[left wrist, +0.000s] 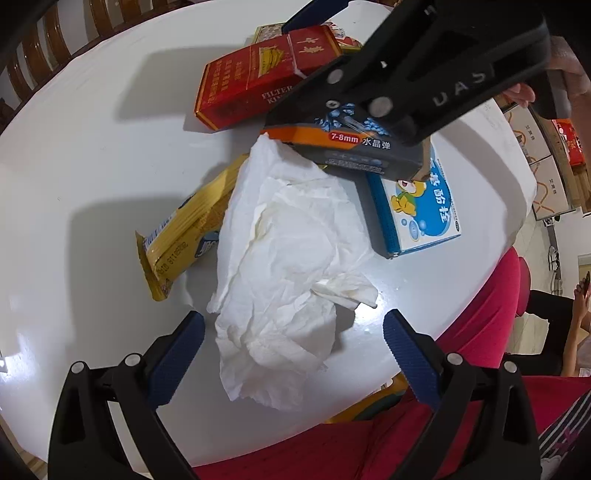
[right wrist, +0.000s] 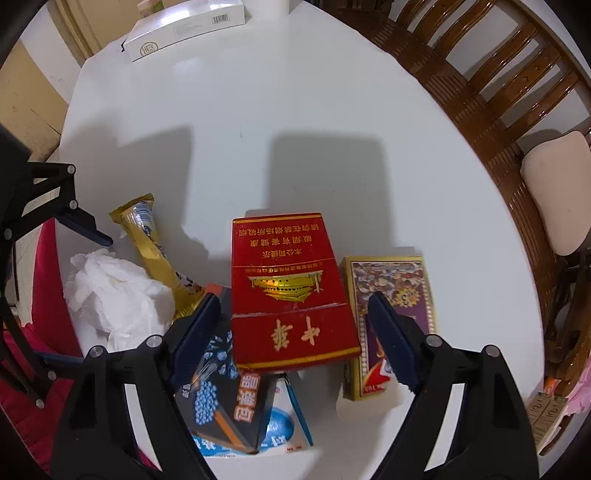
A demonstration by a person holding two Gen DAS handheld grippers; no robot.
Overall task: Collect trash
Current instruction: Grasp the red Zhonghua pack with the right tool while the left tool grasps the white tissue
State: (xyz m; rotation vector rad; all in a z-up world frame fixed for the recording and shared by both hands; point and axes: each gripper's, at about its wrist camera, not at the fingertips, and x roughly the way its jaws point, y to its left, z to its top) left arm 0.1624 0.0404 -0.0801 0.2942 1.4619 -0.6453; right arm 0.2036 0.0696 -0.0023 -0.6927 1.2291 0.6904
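A crumpled white tissue point(left wrist: 291, 266) lies on the round white table point(left wrist: 92, 147), and my left gripper point(left wrist: 293, 325) hangs open over its near end, blue pads apart on either side. A gold wrapper point(left wrist: 184, 232) sticks out from under the tissue. My right gripper point(right wrist: 294, 301) is open around a red cigarette box point(right wrist: 291, 291), with a small gap at each pad. The red box rests on a dark box printed with blue beads point(right wrist: 225, 398), which lies over a blue-and-white box point(right wrist: 284, 424). A gold-and-purple box point(right wrist: 395, 295) lies just right of it.
A long white box point(right wrist: 184, 26) sits at the table's far edge. Wooden chairs point(right wrist: 498, 74) ring the far side, one with a beige cushion point(right wrist: 557, 192). A person in red clothing point(left wrist: 480, 314) is at the near edge.
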